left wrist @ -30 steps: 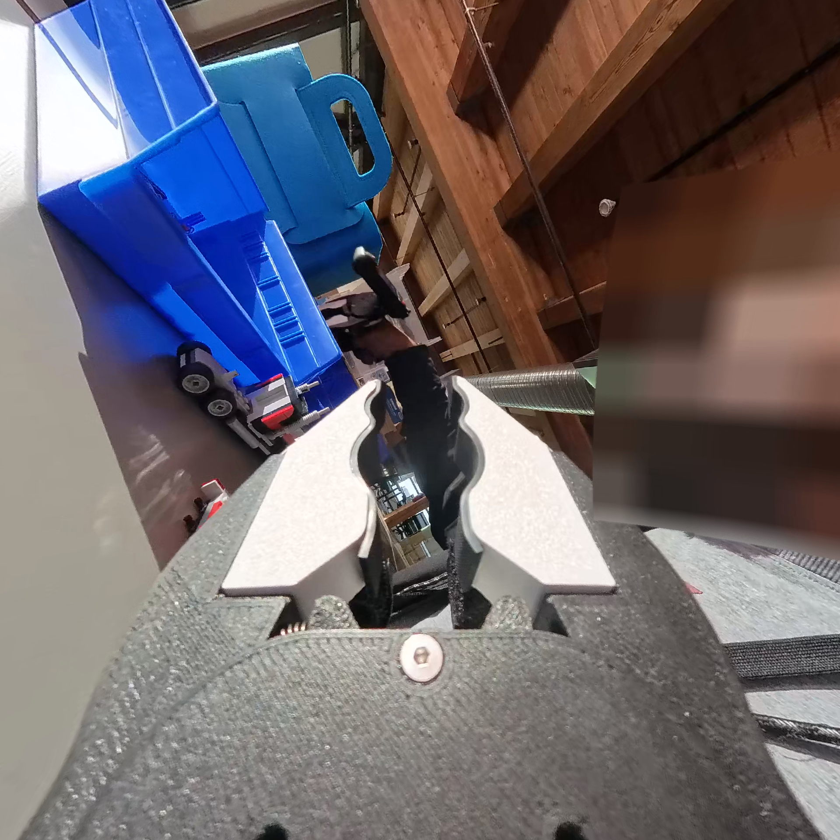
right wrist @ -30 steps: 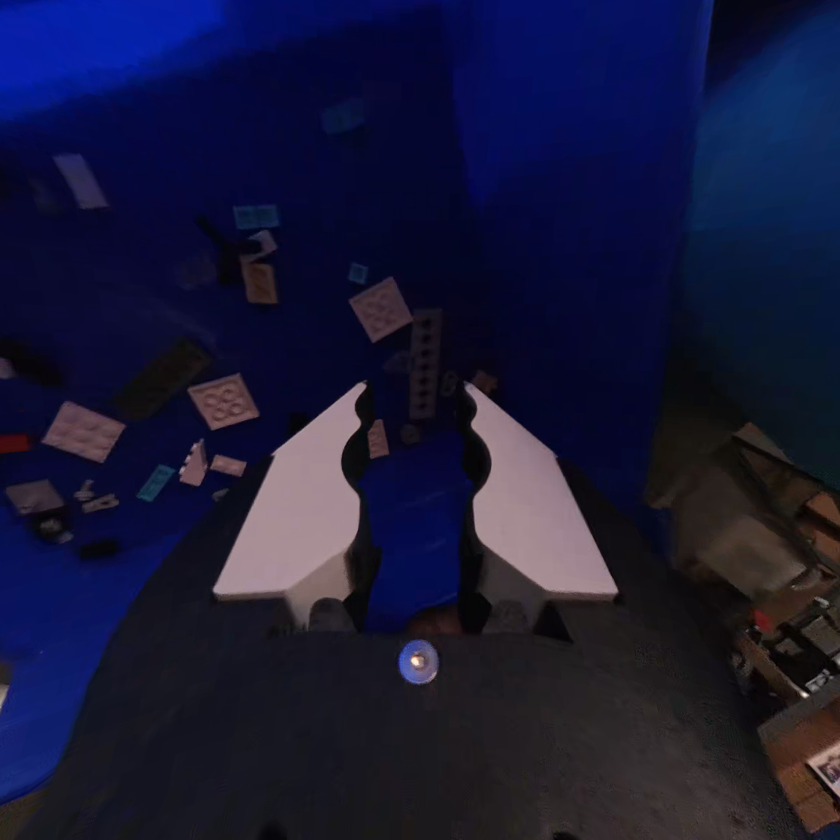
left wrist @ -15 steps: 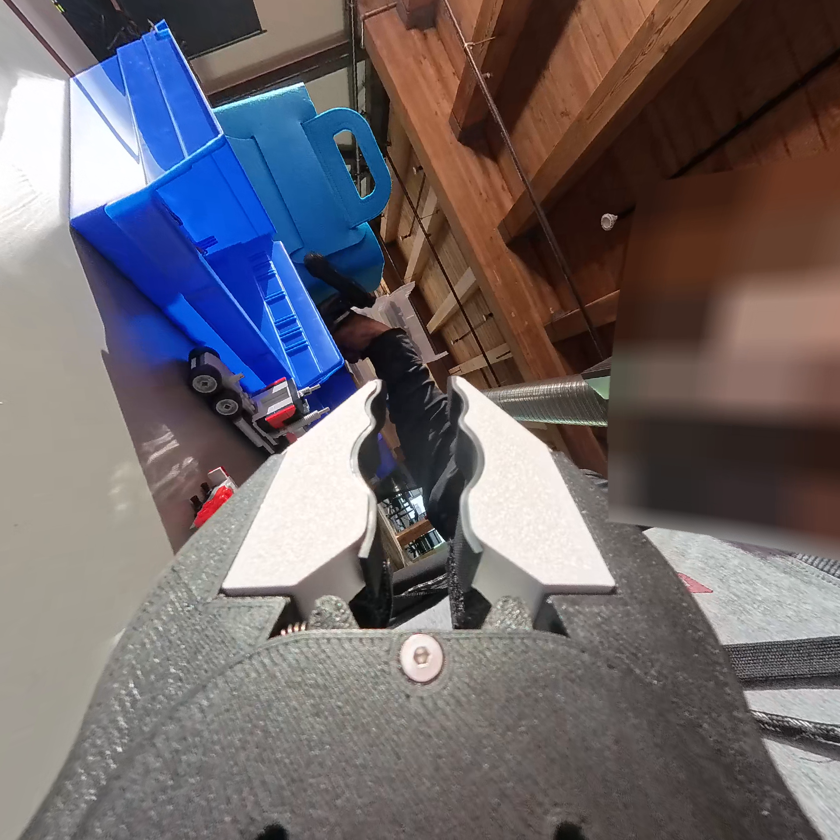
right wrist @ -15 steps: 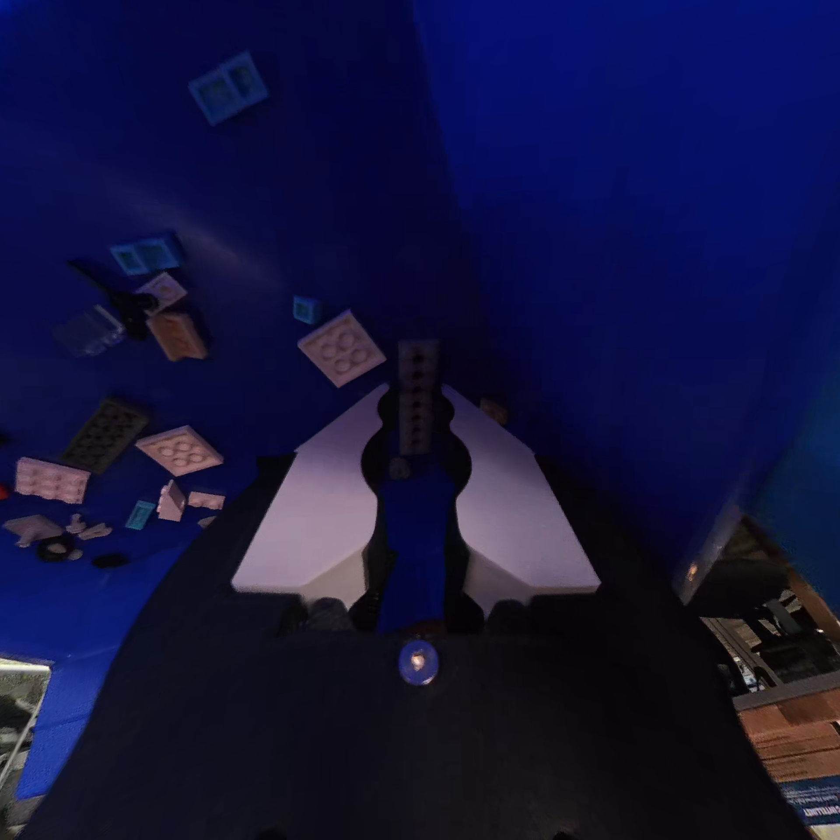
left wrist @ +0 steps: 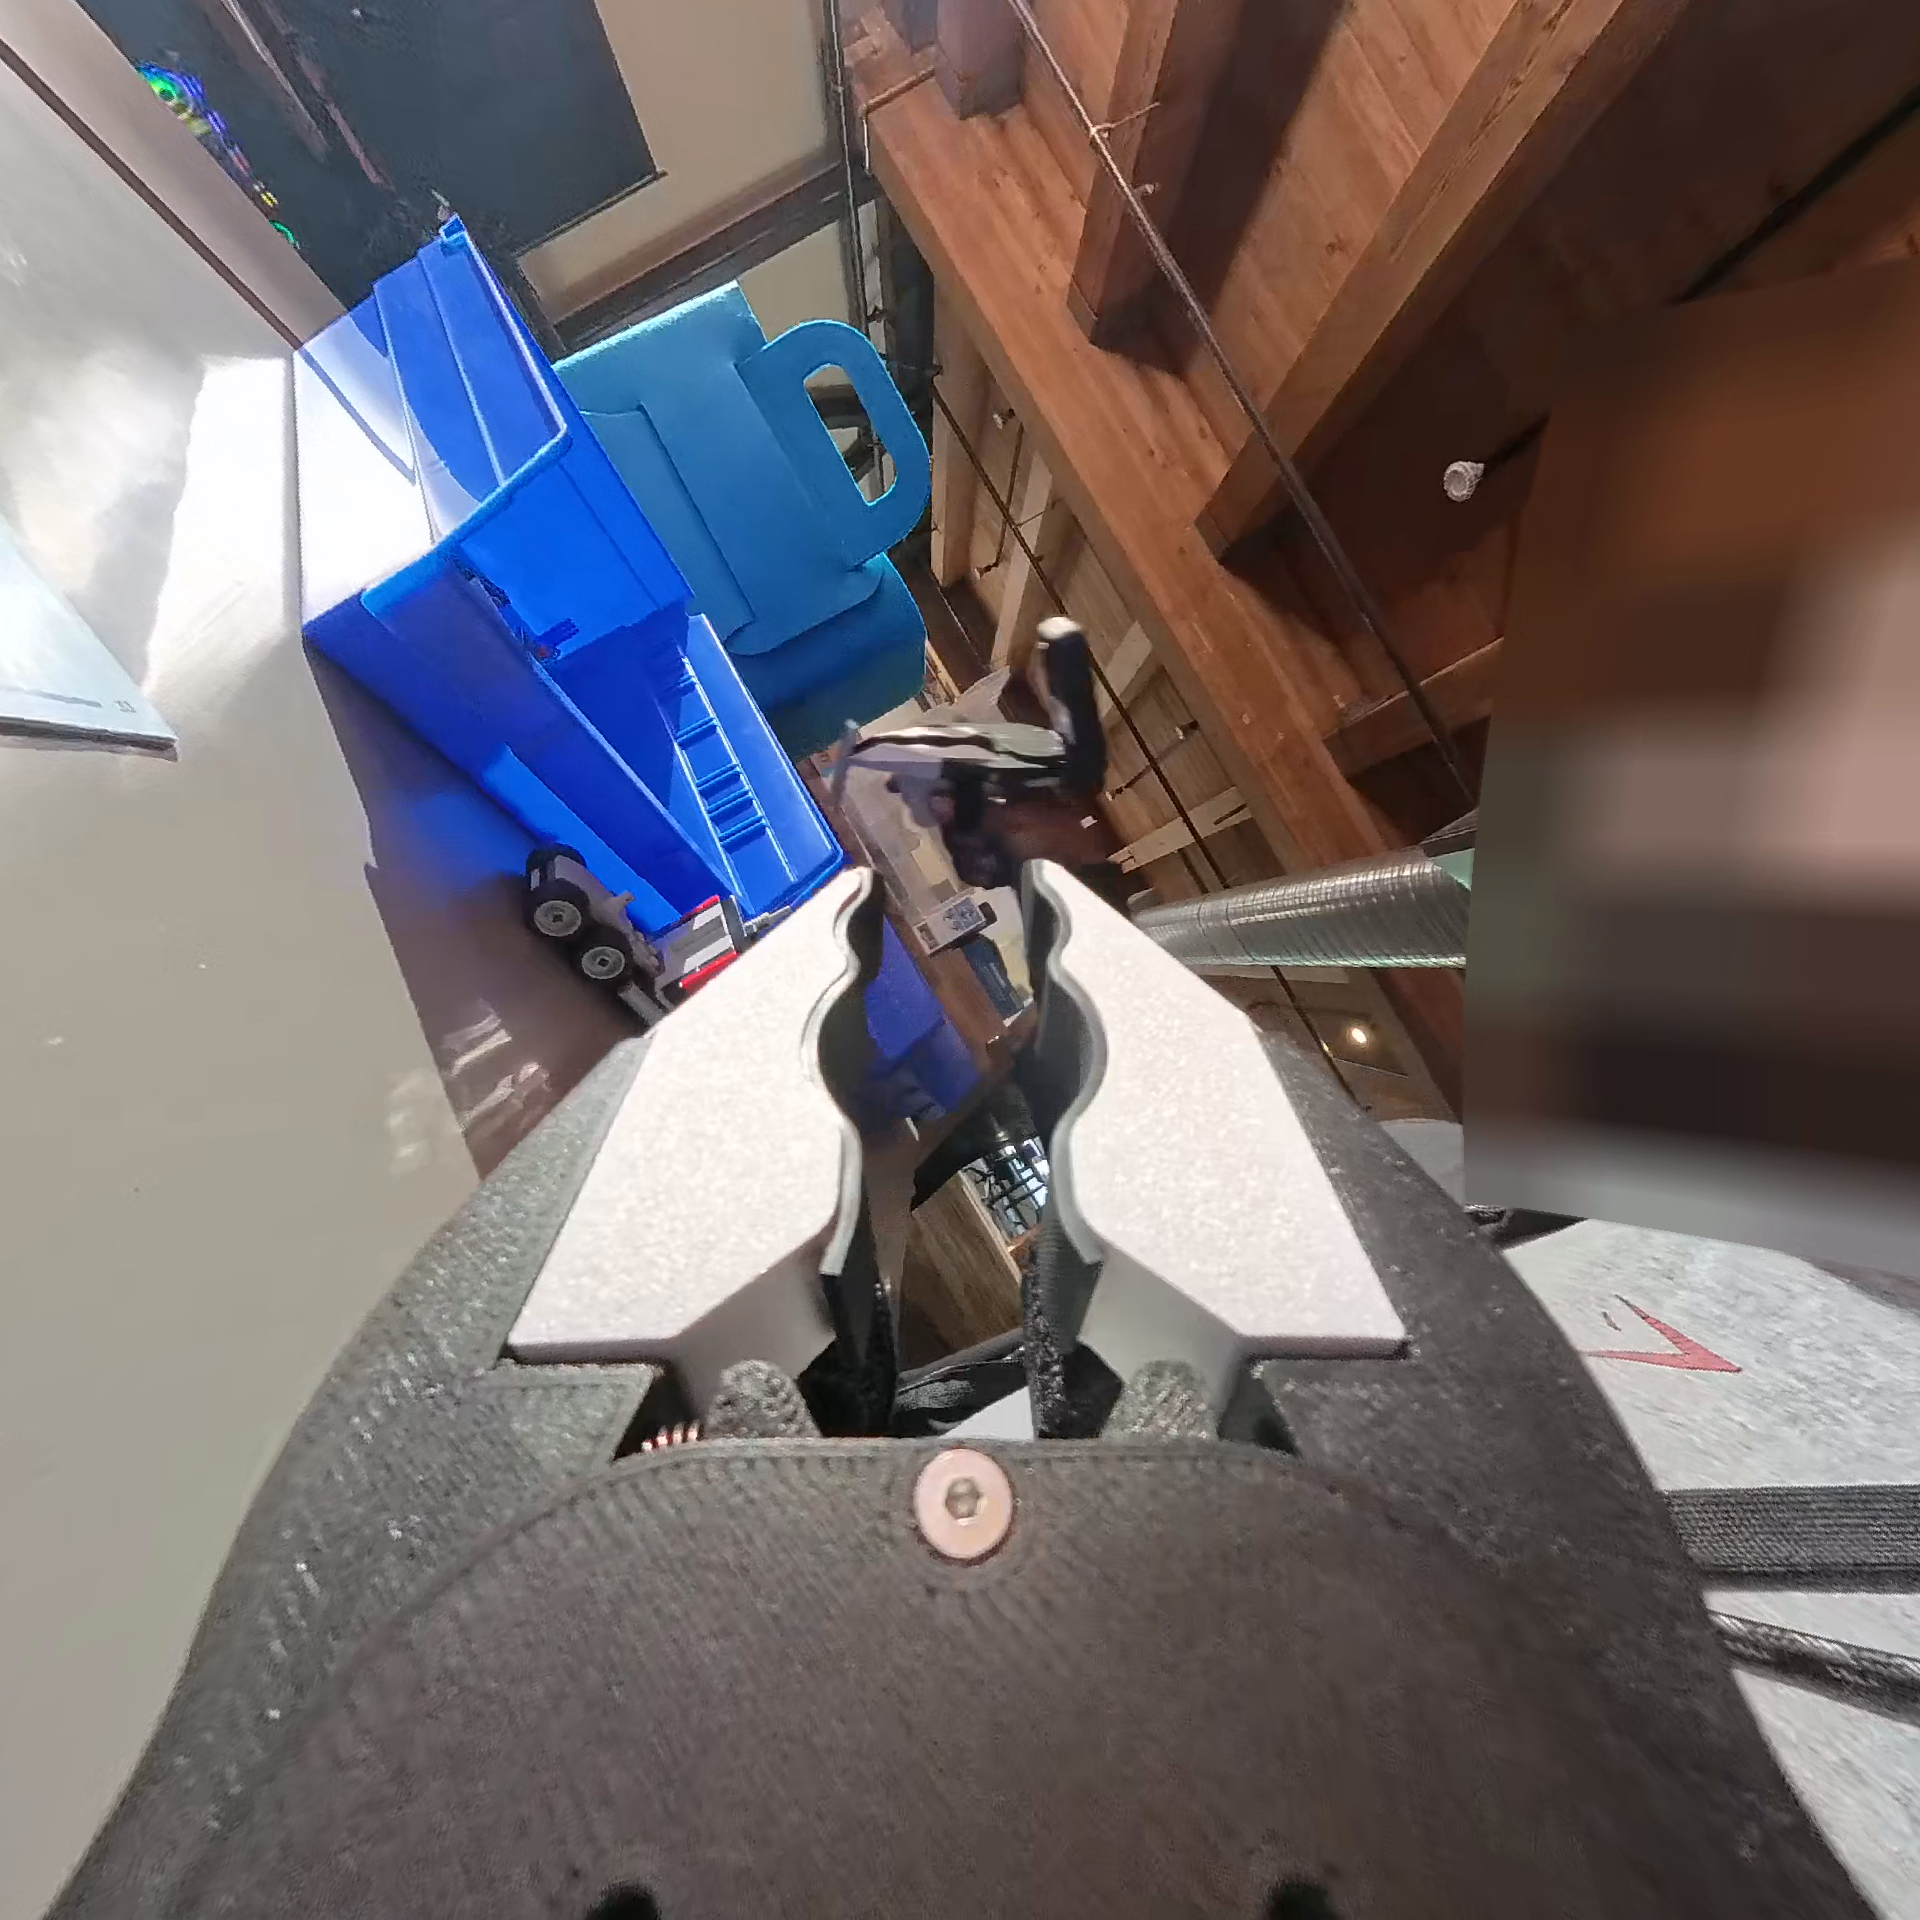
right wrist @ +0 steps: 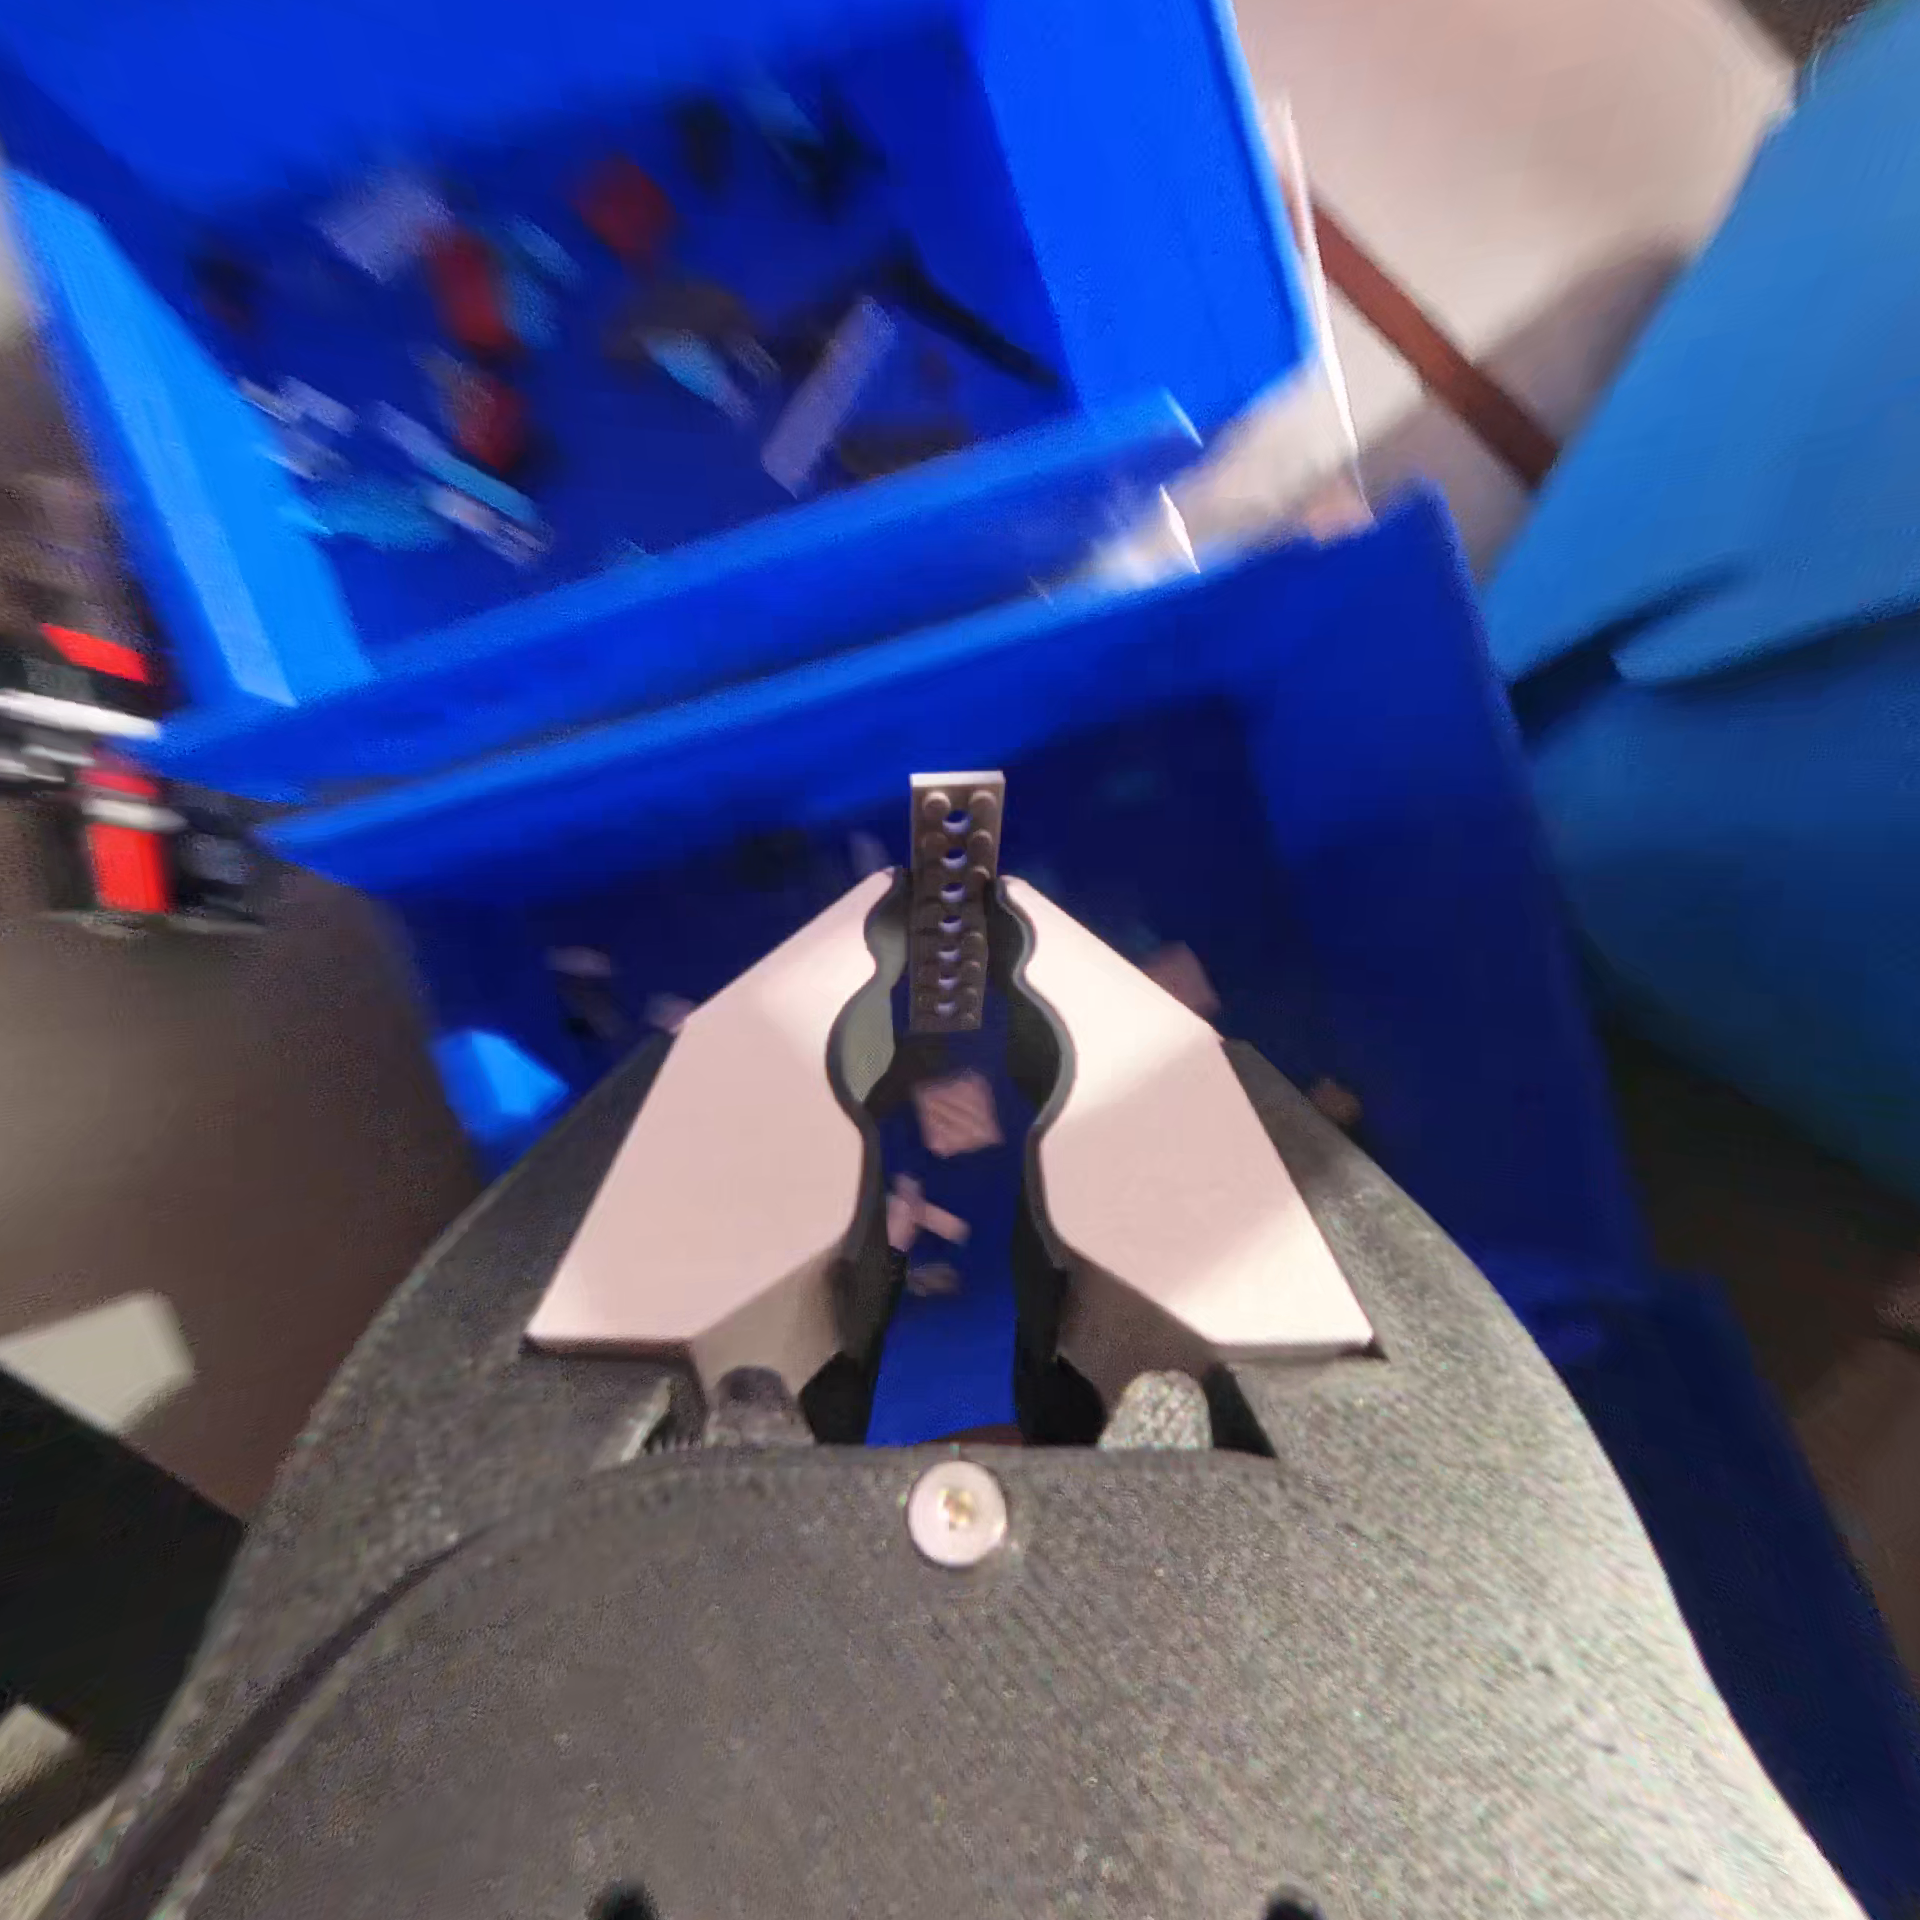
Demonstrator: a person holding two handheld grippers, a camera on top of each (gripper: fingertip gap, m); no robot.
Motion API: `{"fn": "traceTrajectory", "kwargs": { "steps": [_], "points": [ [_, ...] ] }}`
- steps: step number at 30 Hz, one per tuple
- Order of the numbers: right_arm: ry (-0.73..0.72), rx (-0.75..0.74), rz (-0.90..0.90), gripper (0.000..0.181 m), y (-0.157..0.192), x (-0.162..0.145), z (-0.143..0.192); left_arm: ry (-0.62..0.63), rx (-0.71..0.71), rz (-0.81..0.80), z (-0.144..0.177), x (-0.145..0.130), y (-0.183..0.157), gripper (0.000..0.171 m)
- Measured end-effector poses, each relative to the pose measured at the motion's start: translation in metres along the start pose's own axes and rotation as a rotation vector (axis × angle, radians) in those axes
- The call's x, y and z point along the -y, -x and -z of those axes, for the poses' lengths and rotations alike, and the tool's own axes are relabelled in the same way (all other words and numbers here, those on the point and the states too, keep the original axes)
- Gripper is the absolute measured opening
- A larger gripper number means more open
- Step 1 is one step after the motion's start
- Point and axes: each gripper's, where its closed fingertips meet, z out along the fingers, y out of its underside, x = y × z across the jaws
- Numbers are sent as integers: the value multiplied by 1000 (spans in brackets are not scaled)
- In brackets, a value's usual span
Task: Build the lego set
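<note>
The right gripper [right wrist: 951, 883] is pinching a long grey lego plate [right wrist: 954, 902] between its tips, the plate sticking out past them, hanging over the front blue bin [right wrist: 1351, 727]. Loose pieces [right wrist: 956, 1122] are lying blurred at the bottom of that bin, more in the blue bin behind [right wrist: 623, 623]. The left gripper [left wrist: 948, 883] is sitting spread apart with nothing in it, pointing upward past the table [left wrist: 187, 1039]. The half-built truck [left wrist: 634, 935] is resting on the table right against the blue bins [left wrist: 582, 675].
</note>
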Motion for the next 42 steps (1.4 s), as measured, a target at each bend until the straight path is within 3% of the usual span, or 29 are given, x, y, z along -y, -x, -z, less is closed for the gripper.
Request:
{"fn": "traceTrajectory", "kwargs": {
  "steps": [4, 8, 12, 16, 20, 22, 25, 30, 38, 42],
  "points": [
    [-284, 150, 86, 16, 113, 55, 30, 26, 14, -37, -11, -6, 0, 26],
    [-495, 336, 50, 16, 220, 94, 29, 49, 36, -82, -27, -16, -2, 27],
    [-577, 531, -61, 16, 311, 117, 1, 87, 103, -235, -38, -30, -5, 33],
    [-574, 656, -169, 15, 369, 129, -32, 88, 227, -461, -30, -31, -3, 40],
    [-573, 772, -256, 15, 404, 135, -42, 81, 345, -633, -12, -21, 4, 31],
    [-560, 794, -258, 15, 414, 134, -47, 74, 374, -662, -4, -17, 5, 13],
    [-541, 798, -254, 16, 418, 133, -52, 85, 391, -653, 6, -15, 10, 13],
    [-528, 718, -200, 27, 405, 120, -64, 90, 399, -501, 28, -10, 19, 12],
    [-301, 396, 427, 32, 434, 59, -136, 157, 282, -111, 62, -14, 25, 10],
    [-236, 438, 484, 31, 444, 54, -144, 180, 181, 63, 70, -26, 14, 4]
  ]
}}
